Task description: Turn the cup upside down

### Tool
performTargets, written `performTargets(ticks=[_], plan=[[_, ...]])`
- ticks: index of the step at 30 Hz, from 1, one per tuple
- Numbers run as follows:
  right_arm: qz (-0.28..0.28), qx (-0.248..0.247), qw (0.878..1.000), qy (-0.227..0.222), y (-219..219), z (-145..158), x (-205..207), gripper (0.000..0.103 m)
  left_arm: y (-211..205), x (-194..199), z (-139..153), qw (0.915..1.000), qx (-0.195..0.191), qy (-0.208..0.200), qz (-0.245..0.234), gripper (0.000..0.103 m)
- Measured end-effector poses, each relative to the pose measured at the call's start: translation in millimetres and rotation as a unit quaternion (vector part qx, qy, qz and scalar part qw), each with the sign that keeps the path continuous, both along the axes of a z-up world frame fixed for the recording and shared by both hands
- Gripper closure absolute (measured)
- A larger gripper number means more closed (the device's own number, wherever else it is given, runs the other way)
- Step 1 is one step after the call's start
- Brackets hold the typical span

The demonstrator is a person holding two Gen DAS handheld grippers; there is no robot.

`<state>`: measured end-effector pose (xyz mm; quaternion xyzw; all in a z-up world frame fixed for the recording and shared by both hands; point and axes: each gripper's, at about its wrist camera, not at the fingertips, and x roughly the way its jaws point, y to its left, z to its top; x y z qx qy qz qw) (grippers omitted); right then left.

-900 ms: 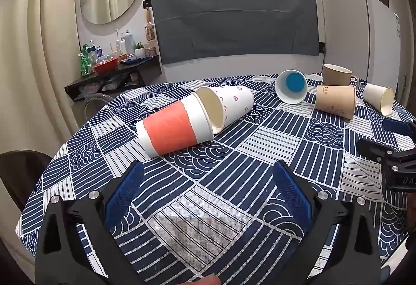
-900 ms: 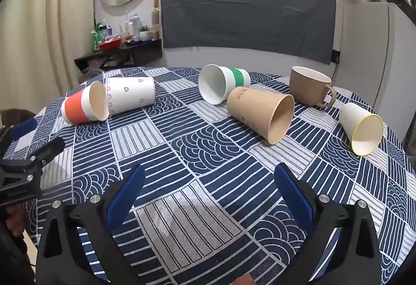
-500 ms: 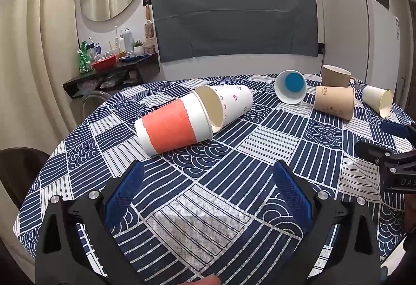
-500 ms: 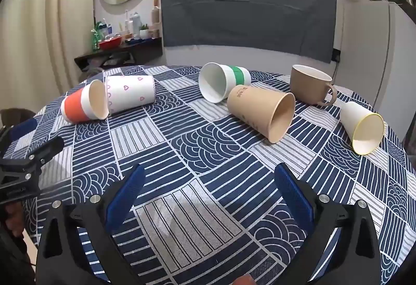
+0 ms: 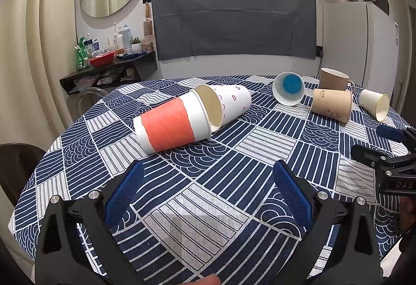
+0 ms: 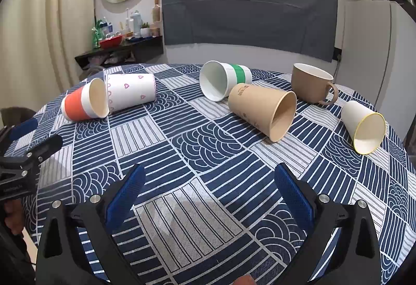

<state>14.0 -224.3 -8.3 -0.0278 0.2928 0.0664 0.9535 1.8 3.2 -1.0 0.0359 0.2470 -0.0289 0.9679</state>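
Several cups lie on their sides on a round table with a blue patterned cloth (image 5: 208, 181). An orange-banded cup (image 5: 171, 126) lies nearest my left gripper (image 5: 208, 194), which is open and empty above the cloth in front of it. A white cup with hearts (image 5: 231, 103) lies behind it, touching. In the right wrist view a brown paper cup (image 6: 262, 111), a green-banded cup (image 6: 223, 79) and a small yellow-rimmed cup (image 6: 364, 129) lie on their sides. A tan mug (image 6: 312, 83) stands upright. My right gripper (image 6: 208, 194) is open and empty, well short of them.
The right gripper shows at the right edge of the left wrist view (image 5: 390, 155), and the left gripper at the left edge of the right wrist view (image 6: 23, 155). A dark shelf (image 5: 104, 69) with bottles stands against the wall. A fridge (image 5: 364, 51) stands at the right.
Both grippers have risen and drawn back very slightly. No cup has moved.
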Motion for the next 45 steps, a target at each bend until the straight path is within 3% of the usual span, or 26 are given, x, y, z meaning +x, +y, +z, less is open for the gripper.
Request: performTargets(ticks=[45], plan=[[0.002,-0.006,1.000,0.009,2.2,-2.4,2.6,0.008,0.1,-2.4,1.9,0.9998,-0.005,-0.005,-0.017,0.006]])
